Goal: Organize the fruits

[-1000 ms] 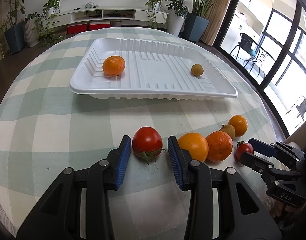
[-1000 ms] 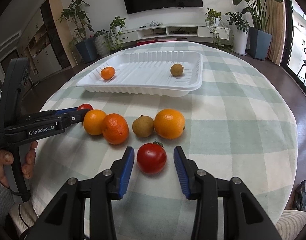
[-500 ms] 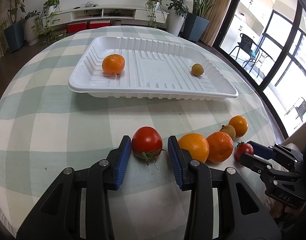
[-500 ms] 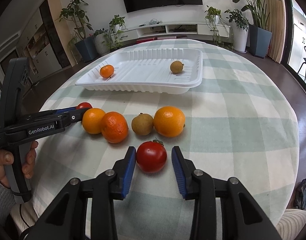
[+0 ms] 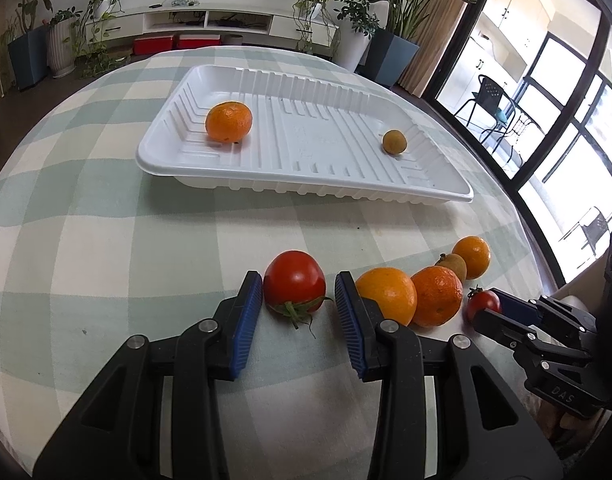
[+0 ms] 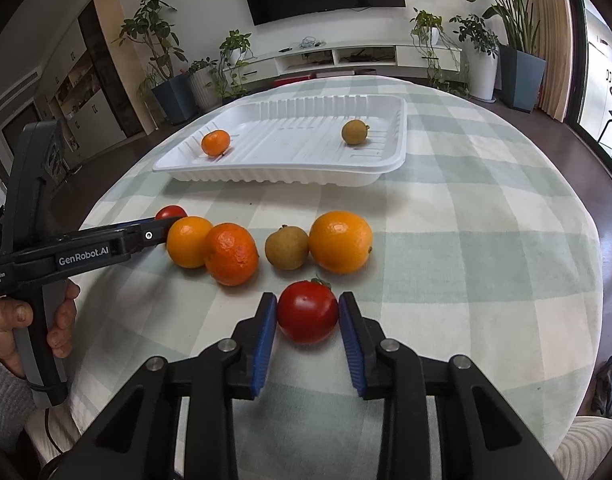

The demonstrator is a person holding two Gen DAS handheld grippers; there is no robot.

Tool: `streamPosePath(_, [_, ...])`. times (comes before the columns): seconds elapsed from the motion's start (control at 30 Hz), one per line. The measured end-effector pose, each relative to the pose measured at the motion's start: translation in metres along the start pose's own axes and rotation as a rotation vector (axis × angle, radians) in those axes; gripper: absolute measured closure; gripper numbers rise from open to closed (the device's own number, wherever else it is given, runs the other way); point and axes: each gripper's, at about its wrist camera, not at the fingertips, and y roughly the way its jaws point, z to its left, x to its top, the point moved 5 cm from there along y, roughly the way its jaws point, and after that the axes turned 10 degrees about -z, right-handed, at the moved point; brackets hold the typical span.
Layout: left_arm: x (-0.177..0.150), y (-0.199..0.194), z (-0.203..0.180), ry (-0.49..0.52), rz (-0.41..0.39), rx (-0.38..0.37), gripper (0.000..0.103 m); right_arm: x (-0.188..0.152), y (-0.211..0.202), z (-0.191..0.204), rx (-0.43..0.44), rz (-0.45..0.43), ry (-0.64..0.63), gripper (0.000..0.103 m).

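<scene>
In the left wrist view my left gripper (image 5: 297,304) is open around a large red tomato (image 5: 294,283) lying on the checked tablecloth, with small gaps on both sides. In the right wrist view my right gripper (image 6: 308,312) has closed onto a smaller red tomato (image 6: 308,312), both pads touching it. Between the two tomatoes lie three oranges (image 6: 341,241) (image 6: 230,253) (image 6: 189,241) and a brown fruit (image 6: 286,247). The white tray (image 6: 394,160) beyond holds one orange (image 6: 215,142) and one small brown fruit (image 6: 354,132).
The round table's edge runs close on the right in the right wrist view (image 6: 586,280). Potted plants, a TV shelf and glass doors surround the table. The left hand and its gripper handle (image 6: 37,248) show at the left.
My right gripper's fingers have closed in from open until they touch the small tomato. My left gripper has stayed open around the large tomato, shifting slightly.
</scene>
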Motion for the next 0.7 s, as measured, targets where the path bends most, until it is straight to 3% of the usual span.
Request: streamPosePath(0.7, [0.0, -0.012, 0.001, -0.011, -0.008, -0.02, 0.075, 0.002, -0.005, -0.002, 0.022, -0.01, 0.038, 0.069])
